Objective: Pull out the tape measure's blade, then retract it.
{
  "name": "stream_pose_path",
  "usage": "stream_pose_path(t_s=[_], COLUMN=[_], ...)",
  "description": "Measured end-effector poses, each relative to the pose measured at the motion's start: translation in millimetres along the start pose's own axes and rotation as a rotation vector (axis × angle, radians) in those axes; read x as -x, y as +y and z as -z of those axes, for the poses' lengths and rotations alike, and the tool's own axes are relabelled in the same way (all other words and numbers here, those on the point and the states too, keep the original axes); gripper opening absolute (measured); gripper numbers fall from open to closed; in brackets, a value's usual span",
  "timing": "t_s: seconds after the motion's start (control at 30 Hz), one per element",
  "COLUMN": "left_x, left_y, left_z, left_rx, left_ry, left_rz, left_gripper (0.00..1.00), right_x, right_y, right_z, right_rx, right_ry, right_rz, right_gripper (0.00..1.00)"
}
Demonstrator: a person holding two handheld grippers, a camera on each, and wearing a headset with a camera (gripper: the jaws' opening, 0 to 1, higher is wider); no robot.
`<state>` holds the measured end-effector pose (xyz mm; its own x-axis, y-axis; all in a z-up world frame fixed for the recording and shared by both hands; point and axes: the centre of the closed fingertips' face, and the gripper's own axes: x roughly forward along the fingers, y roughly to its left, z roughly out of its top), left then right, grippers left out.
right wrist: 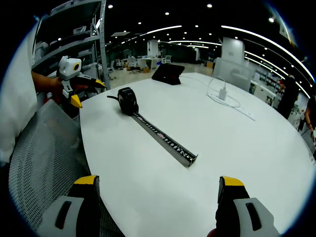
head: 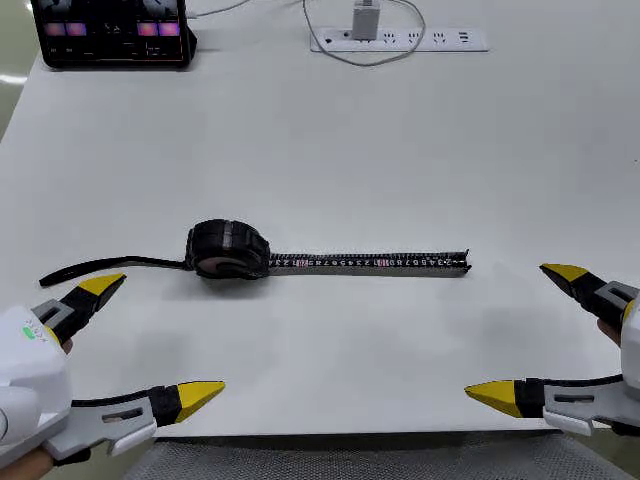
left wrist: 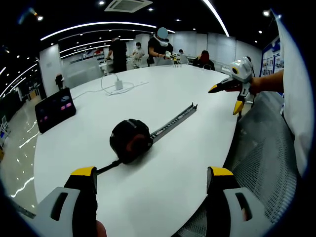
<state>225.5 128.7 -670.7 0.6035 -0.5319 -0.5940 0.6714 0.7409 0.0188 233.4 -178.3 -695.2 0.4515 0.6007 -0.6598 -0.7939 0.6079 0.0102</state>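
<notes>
A black tape measure (head: 228, 250) lies on the white table (head: 340, 150), its blade (head: 368, 263) drawn out to the right and resting flat; a black strap (head: 110, 266) trails to its left. In the left gripper view the tape measure (left wrist: 131, 140) sits just ahead of the jaws, blade (left wrist: 174, 121) running away. In the right gripper view the blade (right wrist: 163, 139) ends at a hook ahead. My left gripper (head: 160, 338) is open near the front left edge, holding nothing. My right gripper (head: 530, 335) is open at the front right, apart from the blade tip.
A dark tablet (head: 112, 30) stands at the back left. A white power strip (head: 400, 40) with a plugged charger and cable lies at the back centre. A grey mesh chair (head: 350, 458) sits below the table's front edge. People stand far off in the room.
</notes>
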Motion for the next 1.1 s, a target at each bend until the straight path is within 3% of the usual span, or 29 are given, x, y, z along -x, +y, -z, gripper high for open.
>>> stream_pose_path(t_s=[1.1], left_x=[-2.0], left_y=[3.0], left_z=[-4.9], left_rx=[0.047], left_ry=[-0.015], left_rz=[-0.019], left_gripper=[0.89], right_x=[-0.5], right_y=[1.0], right_z=[0.8], right_rx=[-0.005], right_ry=[0.002], right_rz=[-0.002], right_gripper=[0.99])
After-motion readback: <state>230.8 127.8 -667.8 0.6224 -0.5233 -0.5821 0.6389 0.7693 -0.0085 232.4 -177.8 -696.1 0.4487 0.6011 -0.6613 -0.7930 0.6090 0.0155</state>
